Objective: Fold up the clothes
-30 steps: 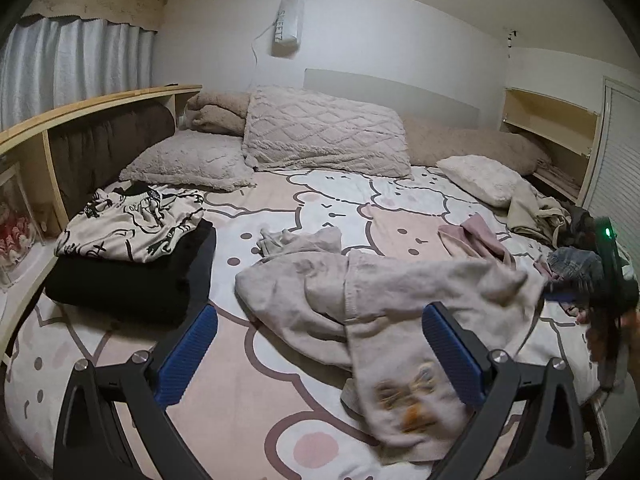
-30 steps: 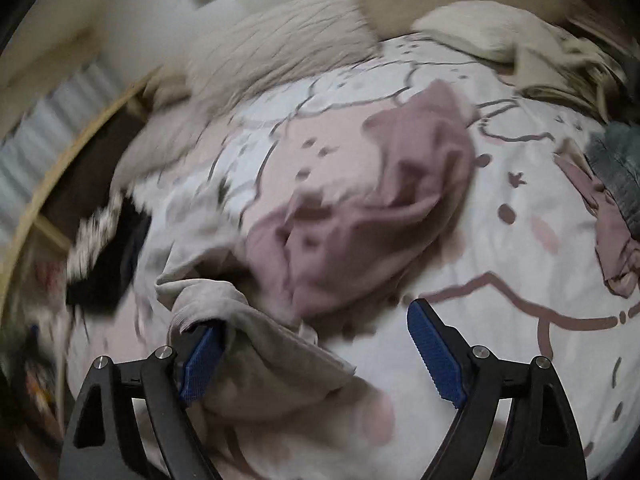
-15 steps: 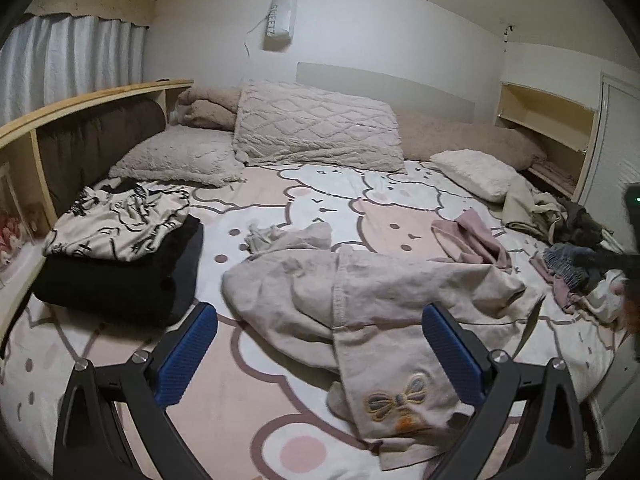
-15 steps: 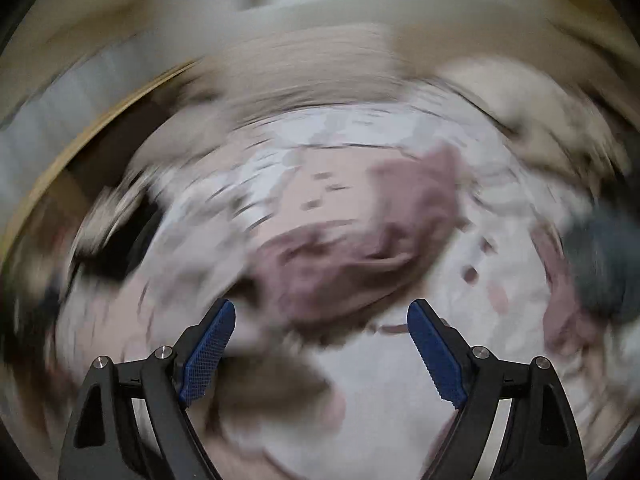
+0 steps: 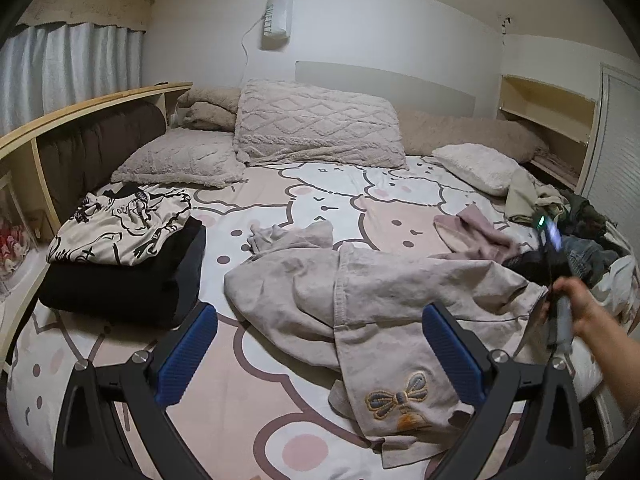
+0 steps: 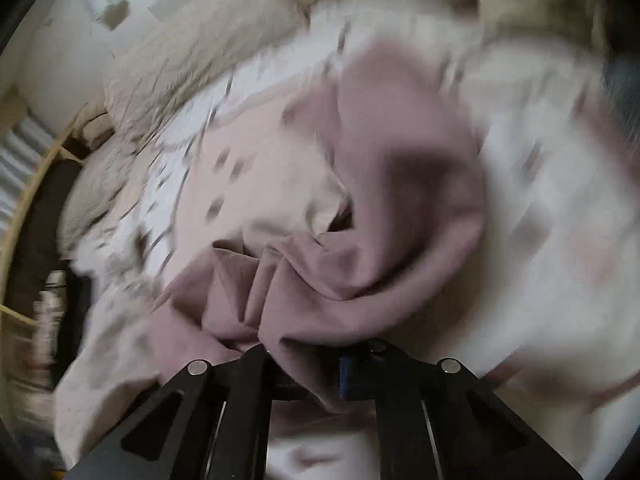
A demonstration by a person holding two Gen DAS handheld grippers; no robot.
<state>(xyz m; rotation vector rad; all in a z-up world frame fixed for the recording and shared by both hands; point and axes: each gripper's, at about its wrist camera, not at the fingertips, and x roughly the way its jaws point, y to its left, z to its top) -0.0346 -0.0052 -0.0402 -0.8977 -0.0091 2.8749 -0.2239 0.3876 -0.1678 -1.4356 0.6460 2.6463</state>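
Left gripper (image 5: pixel 320 354): jaws spread wide, holding nothing, hovering above the near part of the bed.
Right gripper (image 6: pixel 308 380): jaws drawn close together, clamped on a fold of the mauve garment; the right wrist view is motion-blurred.
Mauve garment (image 6: pixel 360 248): bunched, one fold pinched between the right gripper's fingers; in the left wrist view it lies at the right side of the bed (image 5: pixel 476 232), just beyond the beige garment.
Beige garment (image 5: pixel 380 304): crumpled and spread across the middle of the bed, a bow embroidered near its closest edge.
Bow embroidery (image 5: pixel 398 396): on the beige garment's near flap, between the left gripper's fingers in view.
Folded stack (image 5: pixel 124 256): a patterned black-and-white top resting on a black folded item, at the bed's left side.
Unsorted clothes (image 5: pixel 576 236): heaped at the bed's right edge.
Bed (image 5: pixel 240 412): cartoon-print sheet, pillows (image 5: pixel 316 128) along the far end.
Right hand (image 5: pixel 580 304): gripping the right gripper's handle at the right edge.
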